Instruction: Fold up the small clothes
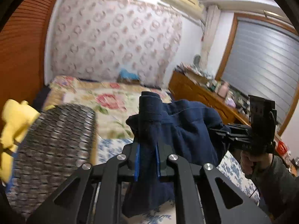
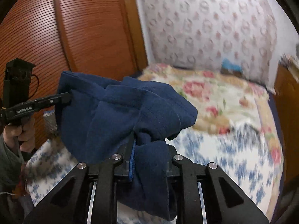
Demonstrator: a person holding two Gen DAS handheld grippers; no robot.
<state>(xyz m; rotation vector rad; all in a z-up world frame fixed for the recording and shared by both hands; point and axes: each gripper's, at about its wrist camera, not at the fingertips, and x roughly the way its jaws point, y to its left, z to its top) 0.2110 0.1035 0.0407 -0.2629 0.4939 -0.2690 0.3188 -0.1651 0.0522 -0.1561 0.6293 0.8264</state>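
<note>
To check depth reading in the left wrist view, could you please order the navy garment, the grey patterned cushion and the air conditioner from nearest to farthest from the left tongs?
1. Navy garment: clamped in the left tongs.
2. Grey patterned cushion: left, on the bed.
3. Air conditioner: high on the far wall.

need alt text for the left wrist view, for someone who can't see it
The left gripper is shut on a navy garment lifted above a bed with a floral cover, while the right gripper grips the garment's other side. A yellow garment and a dark patterned cloth sit at left; a cluttered wooden dresser stands at right.
</note>
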